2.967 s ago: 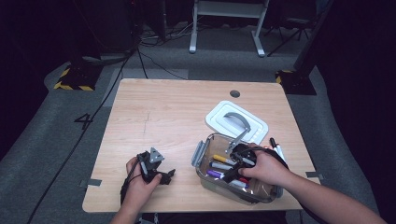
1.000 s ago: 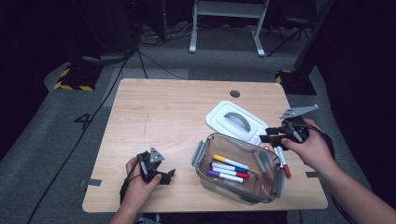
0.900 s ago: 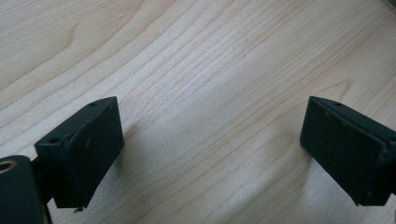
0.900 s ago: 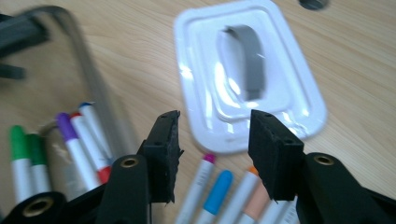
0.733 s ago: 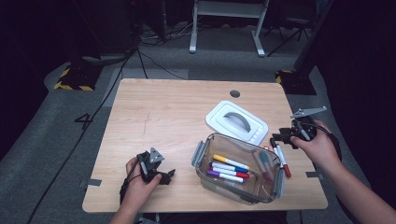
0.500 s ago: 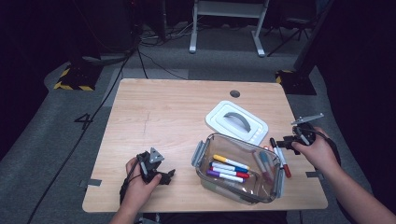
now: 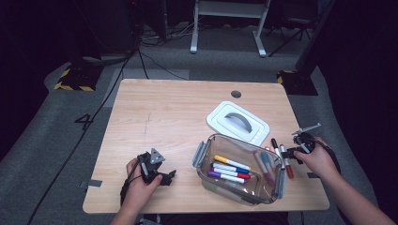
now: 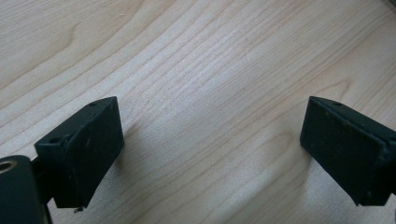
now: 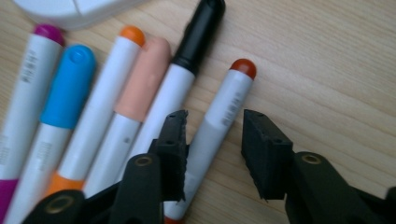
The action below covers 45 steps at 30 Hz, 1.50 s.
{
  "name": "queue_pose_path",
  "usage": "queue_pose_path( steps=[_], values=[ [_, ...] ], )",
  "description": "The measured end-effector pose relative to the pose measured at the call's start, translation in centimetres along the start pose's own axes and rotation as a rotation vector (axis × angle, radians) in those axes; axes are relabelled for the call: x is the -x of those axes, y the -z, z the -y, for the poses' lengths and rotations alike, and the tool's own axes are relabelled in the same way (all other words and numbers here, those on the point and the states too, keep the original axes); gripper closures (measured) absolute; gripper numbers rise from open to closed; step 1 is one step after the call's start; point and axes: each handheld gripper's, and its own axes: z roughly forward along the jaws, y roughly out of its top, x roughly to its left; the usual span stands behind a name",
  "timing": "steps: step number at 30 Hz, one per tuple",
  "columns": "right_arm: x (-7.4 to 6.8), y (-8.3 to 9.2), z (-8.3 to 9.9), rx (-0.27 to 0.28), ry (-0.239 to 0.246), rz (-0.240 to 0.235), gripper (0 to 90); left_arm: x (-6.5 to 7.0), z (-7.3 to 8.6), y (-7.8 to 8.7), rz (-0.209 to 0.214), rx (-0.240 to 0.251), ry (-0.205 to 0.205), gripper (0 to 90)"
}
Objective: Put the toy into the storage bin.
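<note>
Since a sec ago the right gripper (image 7: 292,151) has come down from above the table's right edge to the loose markers beside the box, and its jaws have just been closing, w/ the red-capped marker (image 9: 219,126) between them. In the right gripper view that marker lies flat on the wood, cap pointing away; the left jaw is against its barrel, the right jaw stands a little off it, so narrow but not yet pinching. Just beside it, going left in that view: black-capped marker (image 9: 187,60), peach marker (image 9: 140,79), orange-capped marker (image 9: 100,112), blue marker (image 9: 67,88), purple-capped marker (image 9: 28,88), all side by side & roughly parallel. In the high view the red marker sits on the table (image 7: 164,117) near its right edge, just right of the clear box (image 7: 239,176), which holds several more markers (yellow, blue, red, purple, teal among them). The white lid (image 7: 237,123) w/ grey handle lies flat on the table behind the box, touching or nearly touching its far rim. The left gripper (image 7: 162,177) rests near the front-left of the table, well apart from the box; same spot as before. Its jaws stand wide over bare wood, nothing between them.
</note>
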Motion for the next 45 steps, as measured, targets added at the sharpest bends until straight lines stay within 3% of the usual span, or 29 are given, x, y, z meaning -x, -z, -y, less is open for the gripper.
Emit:
queue_pose_path(
  steps=[6, 10, 17, 26, 38, 45],
  values=[
    [0.5, -0.1, 0.4, -0.017, 0.008, 0.051, 76.4, 0.0, 0.0, 0.0, -0.001, 0.001, 0.001, 6.6],
    [0.5, 0.0, 0.5, -0.018, 0.004, 0.058, 76.6, 0.0, 0.0, 0.0, -0.001, 0.001, 0.001, 6.6],
    [1.1, 0.8, 0.5, 0.004, -0.048, 0.001, 76.8, 0.0, 0.0, 0.0, -0.001, 0.001, 0.001, 6.6],
    [0.8, 2.2, 0.0, 0.036, -0.06, -0.046, 76.9, 0.0, 0.0, 0.0, -0.001, 0.001, 0.001, 6.6],
    [-0.5, 5.1, -1.2, 0.084, -0.026, -0.097, 76.9, 0.0, 0.0, 0.0, -0.001, 0.001, 0.001, 6.6],
    [-2.4, 8.3, -2.5, 0.146, 0.028, -0.123, 76.9, 0.0, 0.0, 0.0, -0.001, 0.001, 0.001, 6.6]
  ],
)
